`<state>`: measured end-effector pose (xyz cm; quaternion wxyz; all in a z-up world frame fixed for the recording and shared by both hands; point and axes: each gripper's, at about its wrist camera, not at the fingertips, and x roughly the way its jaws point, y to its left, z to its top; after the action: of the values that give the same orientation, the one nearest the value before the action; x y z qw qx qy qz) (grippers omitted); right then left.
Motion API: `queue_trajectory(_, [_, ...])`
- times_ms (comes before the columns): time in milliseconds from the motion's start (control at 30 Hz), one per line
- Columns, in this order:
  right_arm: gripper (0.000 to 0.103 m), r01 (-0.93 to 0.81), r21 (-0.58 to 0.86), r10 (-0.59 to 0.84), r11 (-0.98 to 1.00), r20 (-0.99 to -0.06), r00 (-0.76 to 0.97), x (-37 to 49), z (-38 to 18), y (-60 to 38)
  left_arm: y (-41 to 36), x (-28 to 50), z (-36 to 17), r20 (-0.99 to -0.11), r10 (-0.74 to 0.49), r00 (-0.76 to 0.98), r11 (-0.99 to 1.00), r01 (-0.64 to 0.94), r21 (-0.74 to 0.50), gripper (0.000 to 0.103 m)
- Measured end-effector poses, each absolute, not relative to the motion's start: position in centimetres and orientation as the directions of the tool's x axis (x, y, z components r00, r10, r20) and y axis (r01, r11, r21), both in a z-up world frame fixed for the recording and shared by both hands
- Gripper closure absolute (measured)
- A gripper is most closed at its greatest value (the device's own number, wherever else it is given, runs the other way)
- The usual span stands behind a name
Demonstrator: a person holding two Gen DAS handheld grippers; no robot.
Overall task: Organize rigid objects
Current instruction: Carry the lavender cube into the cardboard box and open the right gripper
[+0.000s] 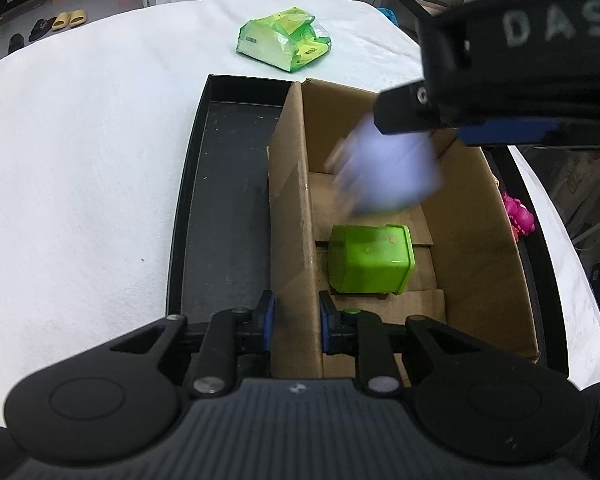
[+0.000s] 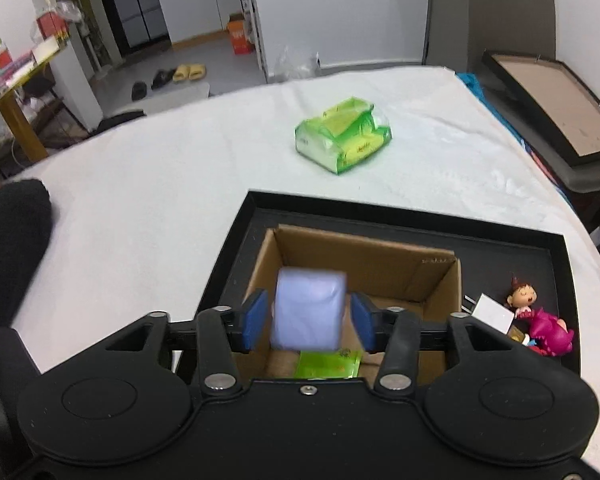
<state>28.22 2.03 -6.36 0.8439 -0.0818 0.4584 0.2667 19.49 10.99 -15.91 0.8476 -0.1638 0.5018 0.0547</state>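
A brown cardboard box (image 1: 480,220) stands in a black tray (image 1: 220,200) on a white-covered table. My left gripper (image 1: 296,320) is shut on the box's left wall, one blue pad on each side of it. A green plastic box (image 1: 370,260) lies on the cardboard floor. In the right wrist view my right gripper (image 2: 309,320) hangs over the cardboard box (image 2: 364,256) with its jaws apart. A blurred pale lilac block (image 2: 308,312) sits between the pads with a thin gap on each side. From the left wrist view the lilac block (image 1: 388,172) shows just under the right gripper's fingers (image 1: 400,114).
A green tissue packet (image 2: 344,140) lies on the cloth beyond the tray (image 2: 236,264). A small doll (image 2: 522,296), a pink figurine (image 2: 548,332) and a white card (image 2: 492,312) lie in the tray's right part. A dark sleeve (image 2: 12,232) rests at the left.
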Motion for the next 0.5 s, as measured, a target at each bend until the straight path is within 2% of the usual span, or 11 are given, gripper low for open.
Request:
queue_trajectory(133, [0.033, -0.518, 0.093, 0.369, 0.850, -0.807, 0.460, 27.9, -5.9, 1.4, 10.8, 19.4, -15.8, -0.872, -0.056, 0.486, 0.945, -0.257, -0.203, 0.081])
queue_trajectory(200, [0.024, -0.504, 0.080, 0.352, 0.860, -0.808, 0.473, 27.8, -5.9, 1.0, 10.6, 19.3, -15.7, -0.872, -0.050, 0.487, 0.947, -0.254, -0.196, 0.081])
queue_trajectory(300, [0.019, -0.483, 0.059, 0.332, 0.874, -0.797, 0.504, 27.5, -5.9, -0.1, 10.5, 19.3, -15.6, -0.874, -0.043, 0.485, 0.950, -0.251, -0.186, 0.081])
queue_trajectory(500, [0.016, -0.424, 0.050, 0.291, 0.904, -0.799, 0.526, 27.5, -6.5, -2.8, 10.0, 19.4, -15.3, -0.876, -0.012, 0.483, 0.959, -0.241, -0.146, 0.081])
